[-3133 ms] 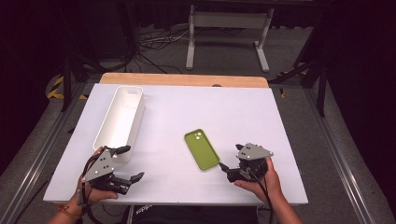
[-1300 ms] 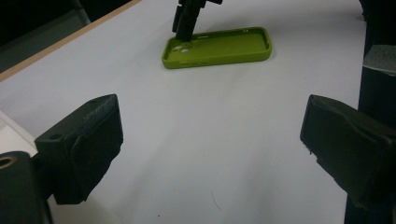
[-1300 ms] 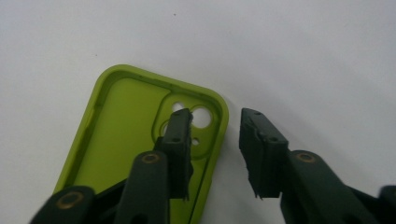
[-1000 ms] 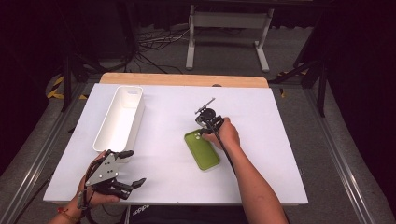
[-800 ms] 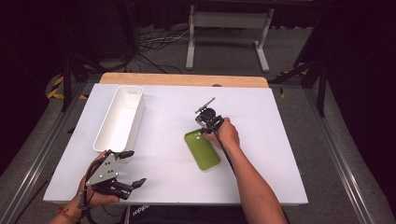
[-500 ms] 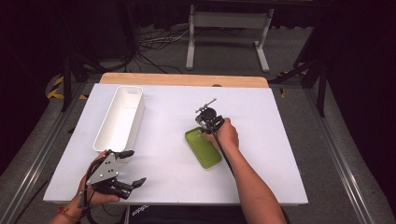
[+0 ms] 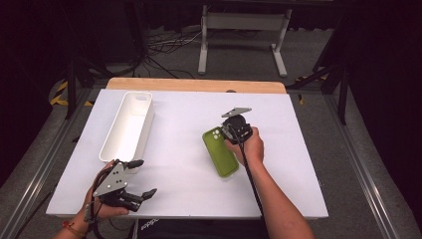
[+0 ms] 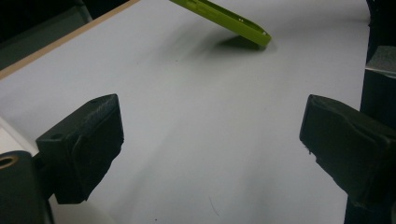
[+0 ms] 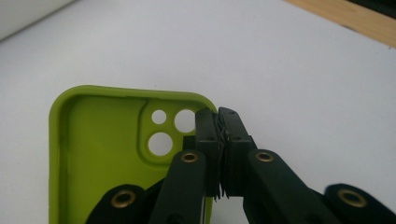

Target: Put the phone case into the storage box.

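The green phone case [image 7: 220,153] lay open side up near the middle of the white desk [image 7: 308,164], its far end tipped up a little. My right hand-held gripper [image 9: 218,122] had just squeezed its jaws tight on the rim of the case at the corner by the camera holes. A white tray [image 7: 128,127] sat well apart, toward the left side. Past the desk I saw a wooden edge, a grey floor with cables and a metal stand in a dark room. My right arm reached out over the desk. My left hand-held gripper [image 7: 141,178] sat low near the front edge, its jaws wide apart and holding nothing.
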### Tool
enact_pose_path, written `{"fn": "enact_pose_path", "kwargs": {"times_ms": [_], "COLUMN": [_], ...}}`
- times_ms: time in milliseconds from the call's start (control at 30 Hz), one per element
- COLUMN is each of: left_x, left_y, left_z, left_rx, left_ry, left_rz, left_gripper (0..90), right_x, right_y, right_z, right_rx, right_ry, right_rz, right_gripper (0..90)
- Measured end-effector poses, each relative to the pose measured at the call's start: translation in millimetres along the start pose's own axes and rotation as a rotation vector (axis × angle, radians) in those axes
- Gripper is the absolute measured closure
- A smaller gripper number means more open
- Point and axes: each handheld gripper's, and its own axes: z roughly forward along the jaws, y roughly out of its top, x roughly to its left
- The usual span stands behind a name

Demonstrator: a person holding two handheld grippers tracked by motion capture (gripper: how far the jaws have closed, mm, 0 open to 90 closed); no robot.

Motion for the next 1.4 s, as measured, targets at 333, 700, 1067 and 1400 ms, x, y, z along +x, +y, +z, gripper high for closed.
{"fn": "enact_pose_path", "kwargs": {"times_ms": [333,700,1067,1400], "left_x": [7.9,-3.9,-15.1,-18.1], "left_y": [11.8,43.4,83.3,94.3], "left_z": [0.9,35.9,73.9,98.1], "left_rx": [-0.045,-0.052,-0.157,-0.167], "left_ry": [-0.025,-0.017,-0.054,-0.026], "left_rz": [-0.097,-0.113,-0.141,-0.217], "left_gripper": [10.7,13.9,17.4,27.7], "right_x": [2.3,14.6,35.2,54.2], "right_y": [-15.6,-30.3,-34.1,-36.6], "right_z": [-27.9,-46.9,-53.2,-60.4], "right_rx": [-0.165,-0.308,-0.373,-0.436], "right_ry": [-0.036,-0.077,-0.106,-0.156], "right_rz": [0.028,0.041,-0.004,-0.067], "right_gripper": [88.6,88.7,88.6,88.6]}}
